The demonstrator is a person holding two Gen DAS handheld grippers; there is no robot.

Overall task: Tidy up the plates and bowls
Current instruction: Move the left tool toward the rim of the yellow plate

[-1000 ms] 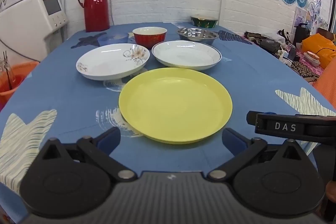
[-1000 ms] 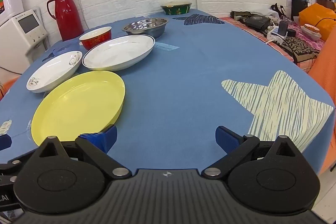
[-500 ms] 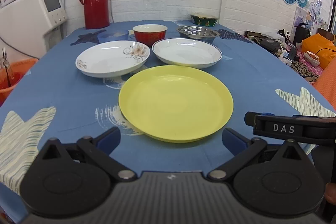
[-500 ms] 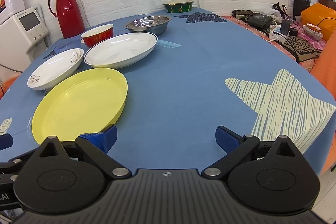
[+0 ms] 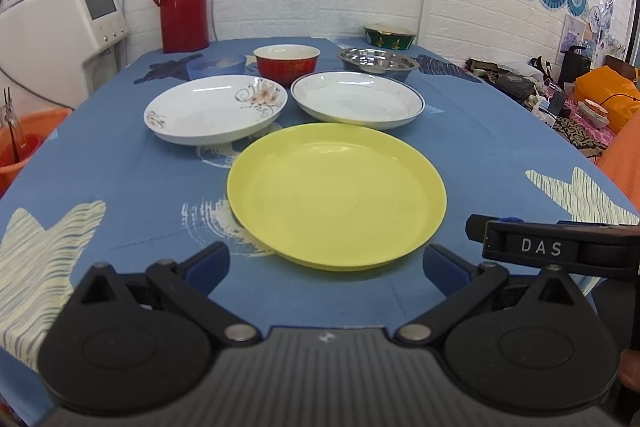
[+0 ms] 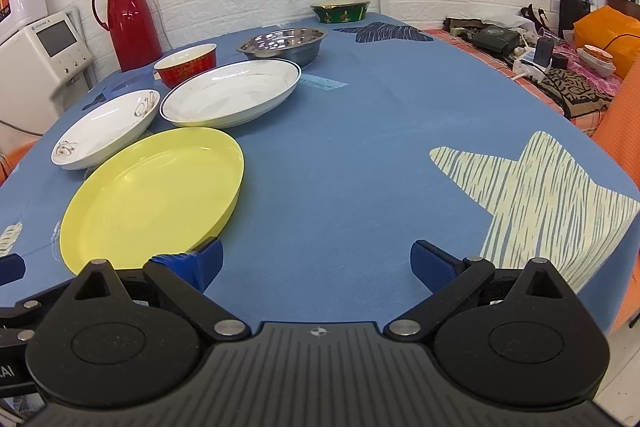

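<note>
White brick wall behind; a bench [image 5: 480, 155] w/ blue cloth and pale star prints carries the dishes. Red thermos [image 5: 182, 1] stands upright at upper left of the left wrist view, by the wall.

Yellow plate [image 5: 336, 193] lies flat, rim up, at frame centre of the left wrist view, nothing in it. In the right wrist view it sits lower left. Round, so no long axis to speak of.

Behind it, two white plates just beside each other: flower-print plate [image 5: 216, 109] left of centre, blue-rimmed plate [image 5: 356, 99] right of centre, both flat and bare inside. Further up the frame: red bowl [image 5: 287, 63], steel bowl [image 5: 378, 61], green bowl [image 5: 389, 37] nearest the wall, all upright. What's inside the bowls can't be told from this angle.

Left hand-held gripper [image 5: 326, 265]: jaws spread wide, holding nothing, near edge of the yellow plate between the blue fingertips. Right hand-held gripper [image 6: 316, 261]: also spread wide, nothing held, its left fingertip [image 6: 200, 263] overlapping the yellow plate's near rim; contact can't be told.
</note>
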